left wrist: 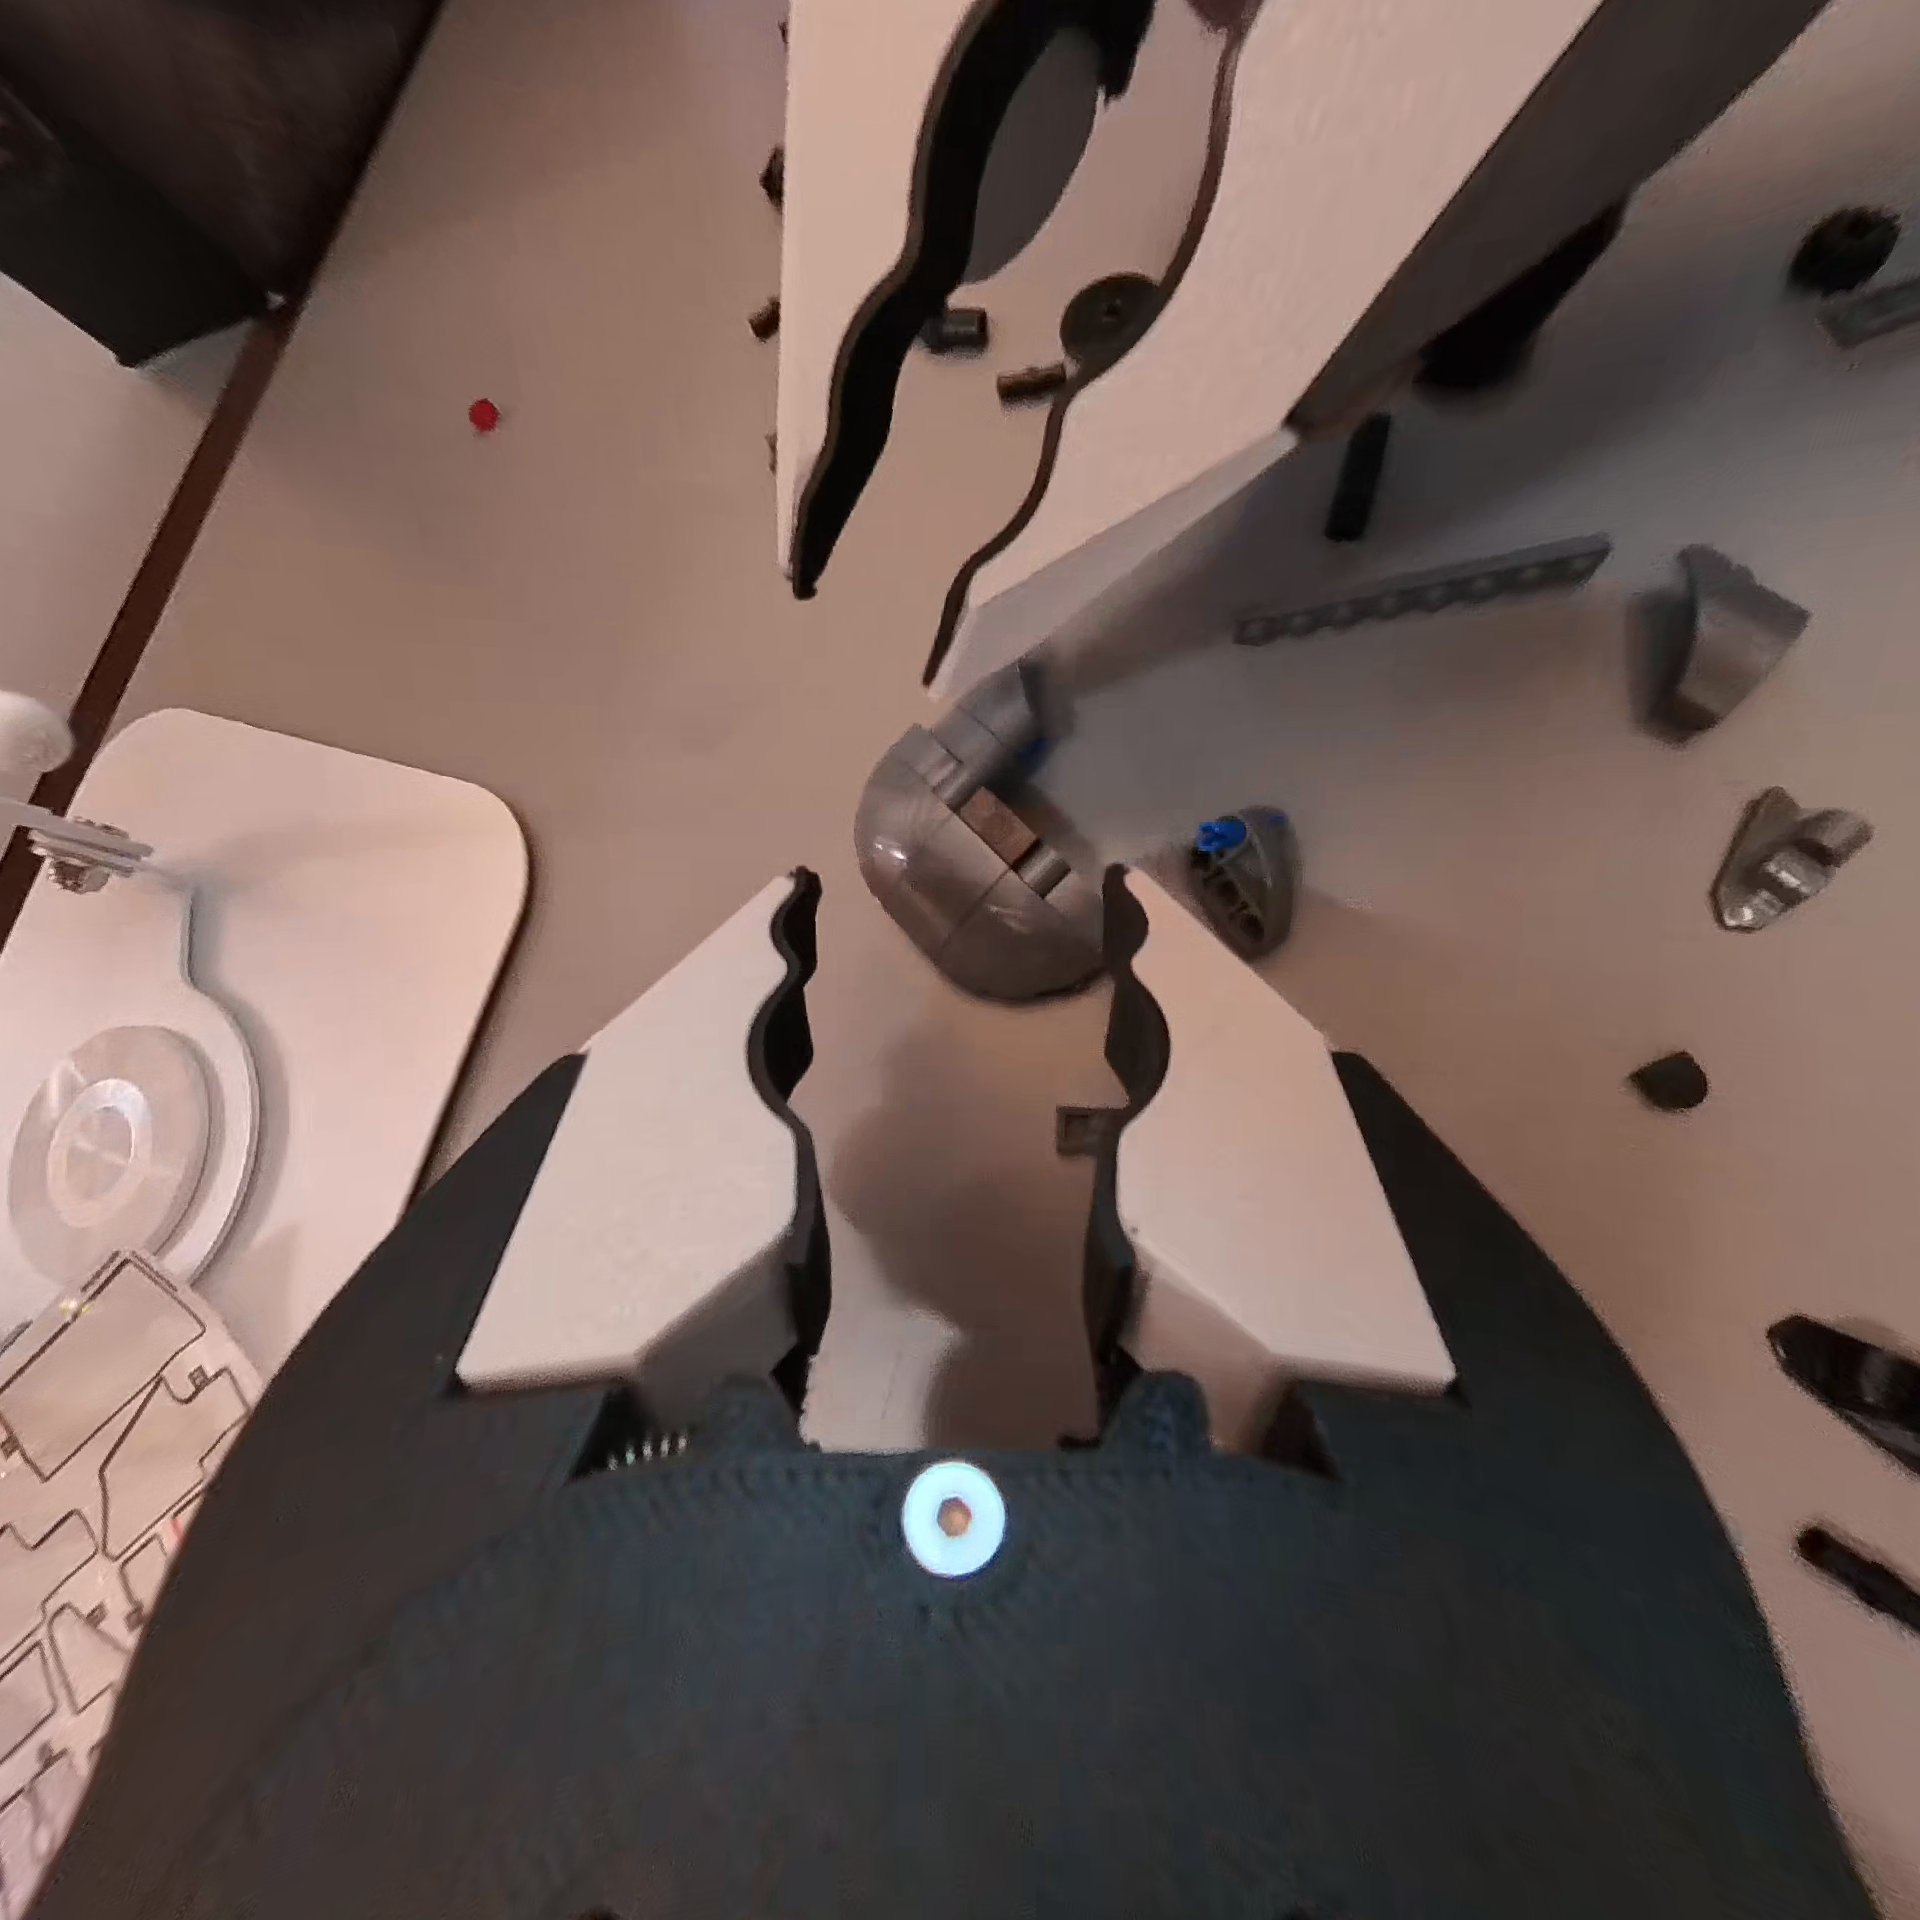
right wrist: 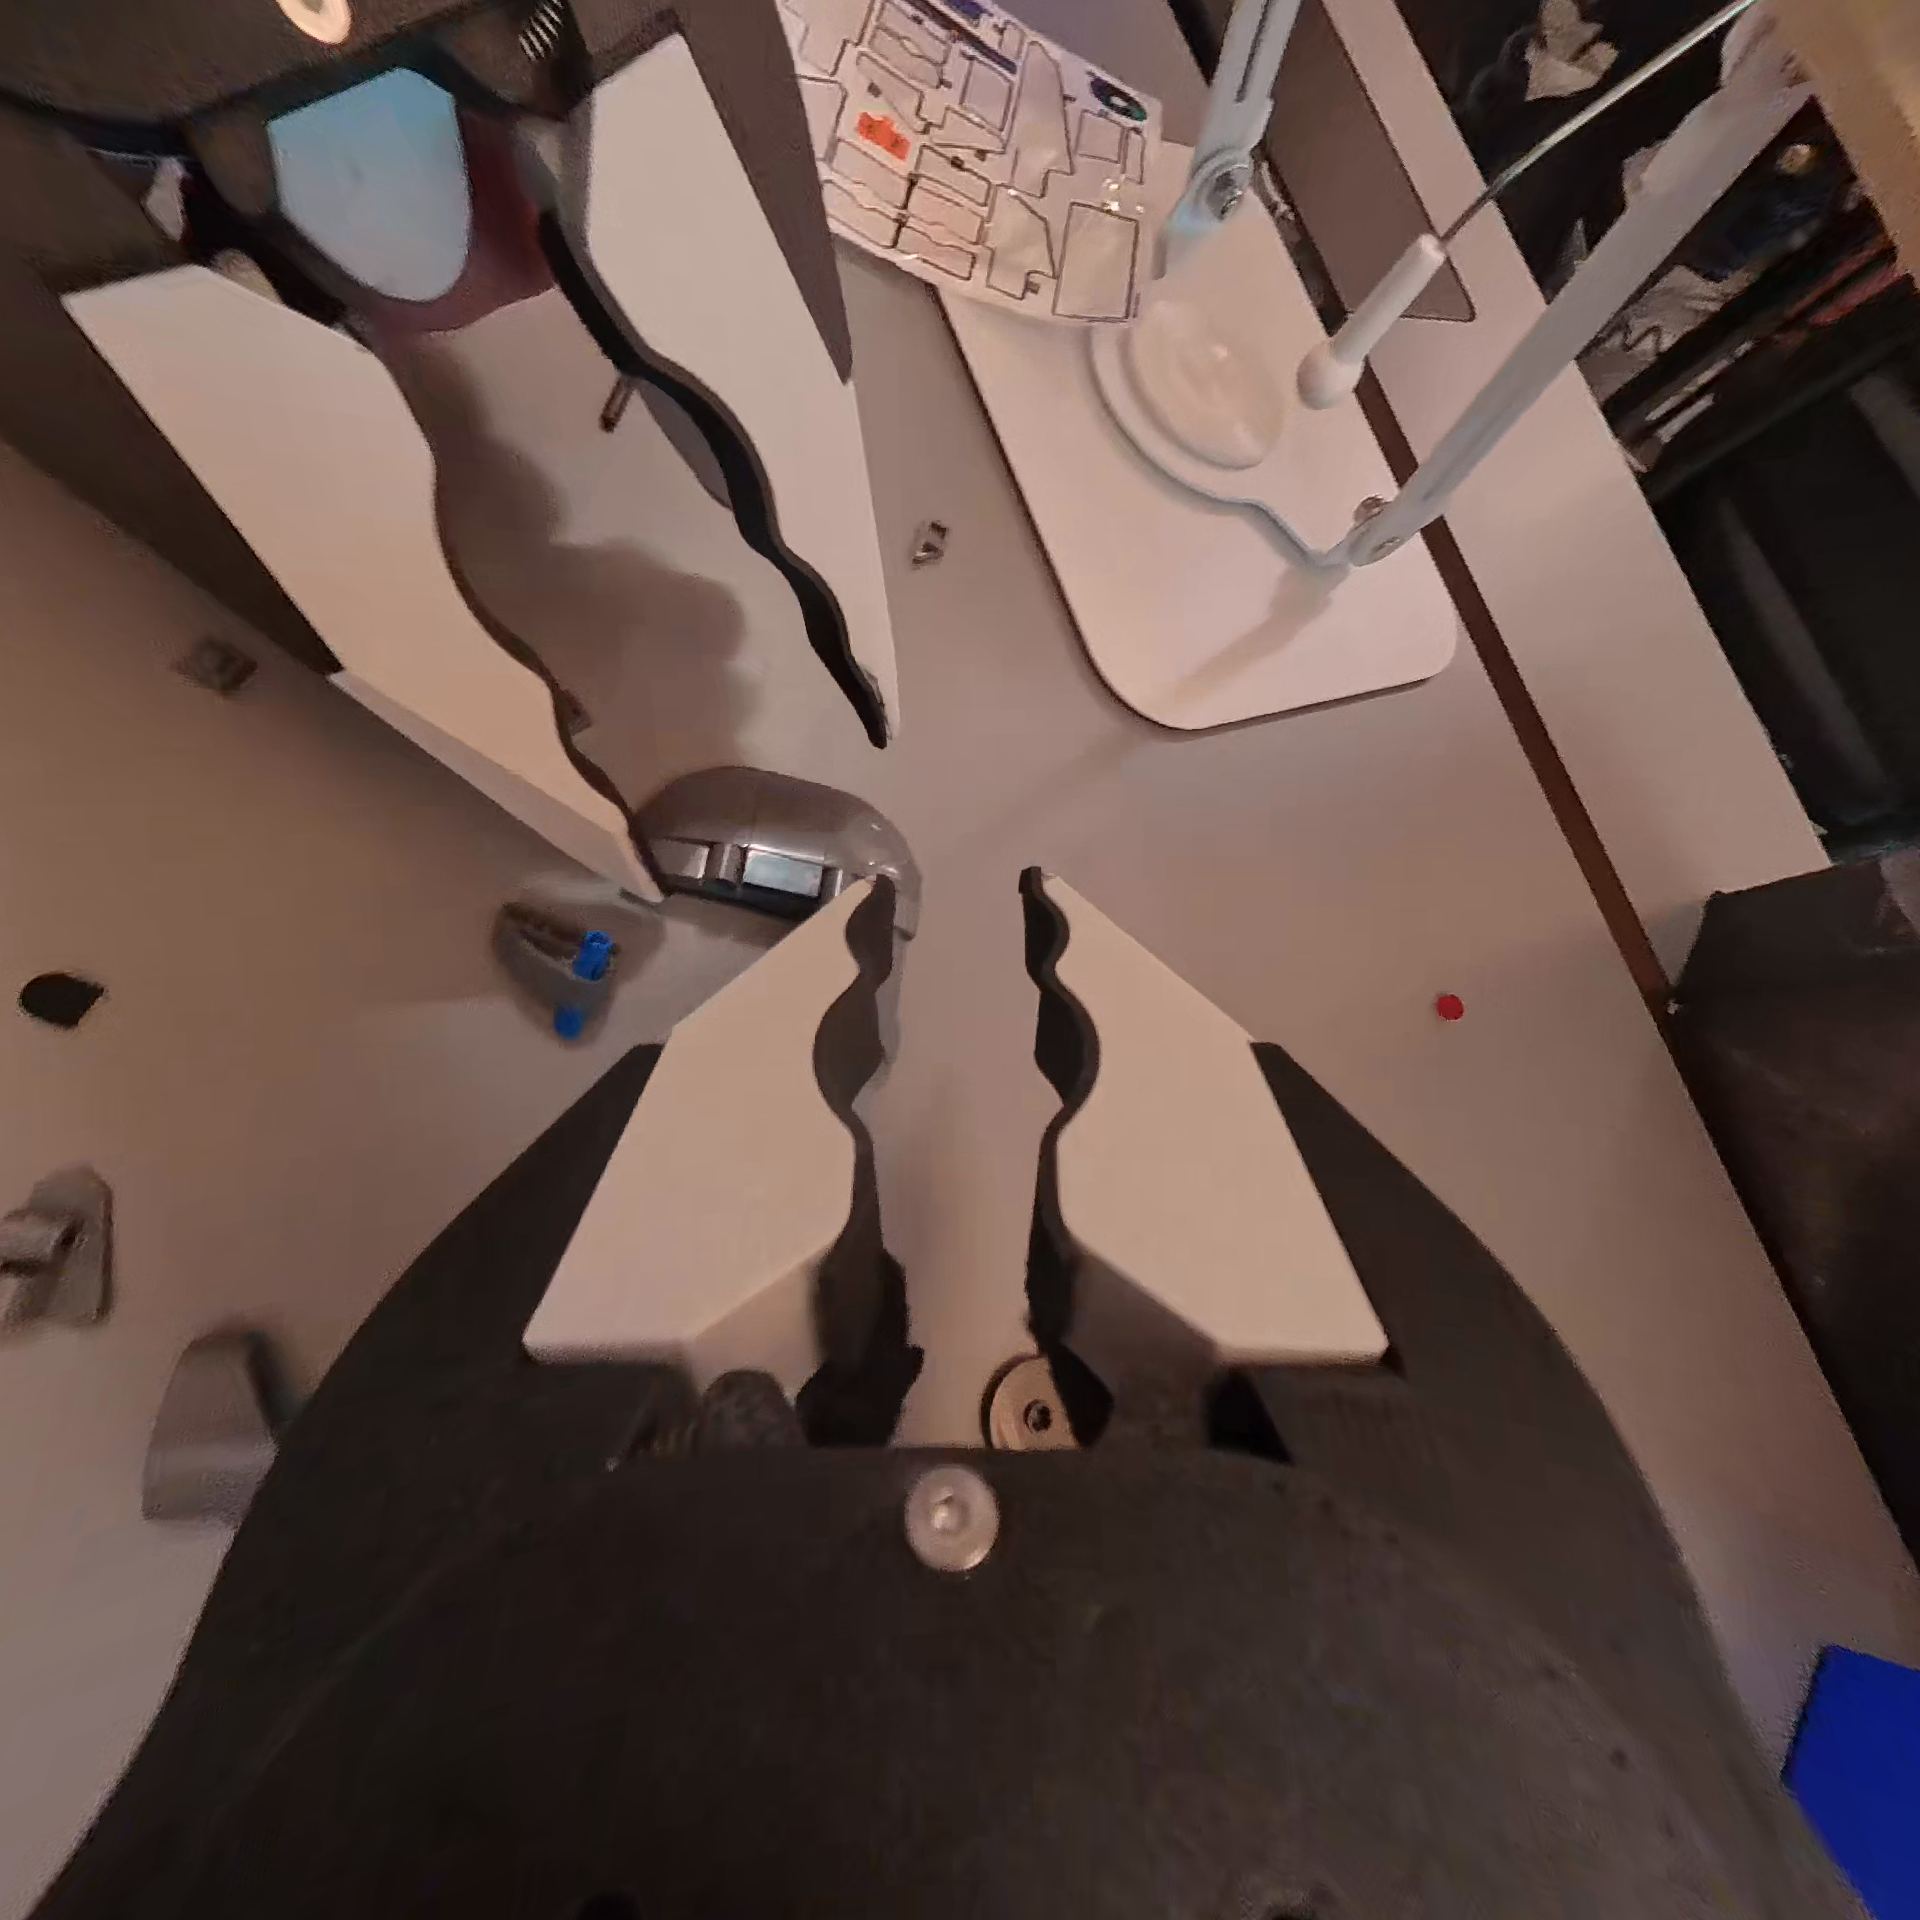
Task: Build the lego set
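1. The pale table (left wrist: 582, 582) carries everything, and both tools hang over its middle, tips pointing at each other.
2. The left hand-held gripper (left wrist: 961, 894) stands part open and holds nothing. The right hand-held gripper (right wrist: 956, 888) is the same, its gap a little narrower.
3. The rounded grey lego dome assembly (left wrist: 966, 883) lies on the table just ahead of the left tips and beside the right tool's left fingertip; neither tool grips it, as far as I can tell.
4. To do this well, I would steady the dome with one tool across its flat sides before the other brings a piece, since the curved shell looks likely to roll or slip.
5. The small grey wedge piece with blue pins (left wrist: 1242, 878) lies just right of the left tips, near the dome, and looks like a likely next part.
6. Only the left view shows the long grey holed plate (left wrist: 1423, 587) and loose curved pieces beyond; only the right view shows the printed sheet (right wrist: 977, 156) far ahead.
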